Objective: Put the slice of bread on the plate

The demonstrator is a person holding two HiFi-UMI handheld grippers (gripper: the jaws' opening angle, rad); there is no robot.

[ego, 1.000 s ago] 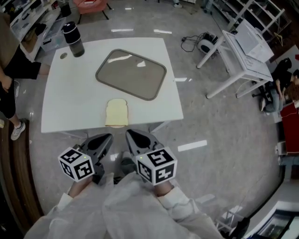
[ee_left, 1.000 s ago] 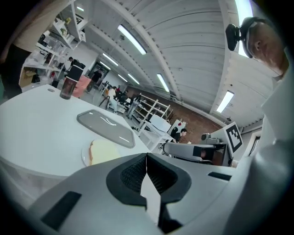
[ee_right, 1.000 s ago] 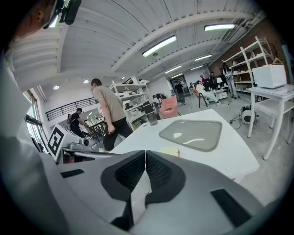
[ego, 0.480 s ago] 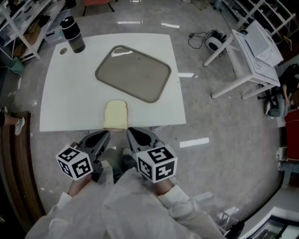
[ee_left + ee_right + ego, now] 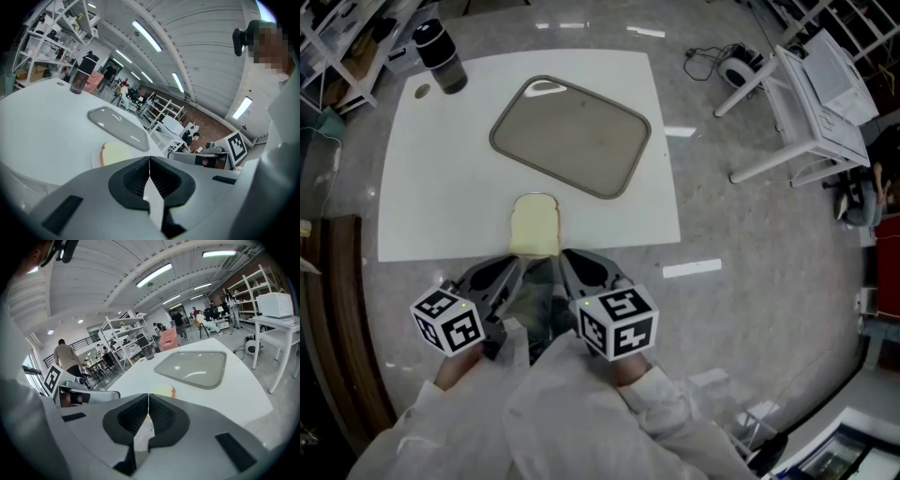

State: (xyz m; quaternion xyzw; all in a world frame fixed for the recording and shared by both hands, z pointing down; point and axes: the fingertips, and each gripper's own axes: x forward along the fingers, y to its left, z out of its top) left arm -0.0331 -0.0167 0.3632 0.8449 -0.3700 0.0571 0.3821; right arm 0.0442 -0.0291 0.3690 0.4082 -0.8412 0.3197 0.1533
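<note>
Held the left hand-held gripper (image 5: 514,270) and the right hand-held gripper (image 5: 572,262) side by side off the tabletop's (image 5: 431,187) 6 o'clock edge, jaws of each pressed together on nothing. Saw the slice of bread (image 5: 534,225) lying flat just past the tips at 12 o'clock. Found the plate (image 5: 572,136) bare farther out at 12 o'clock, apart from the bread, and a bottle (image 5: 436,56) near 11 o'clock. Judged nothing done yet: opening, gripping and carrying all left.

On the table (image 5: 422,187) the bread (image 5: 534,225) lies nearest, plate (image 5: 572,136) behind it, bottle (image 5: 439,58) far left.
</note>
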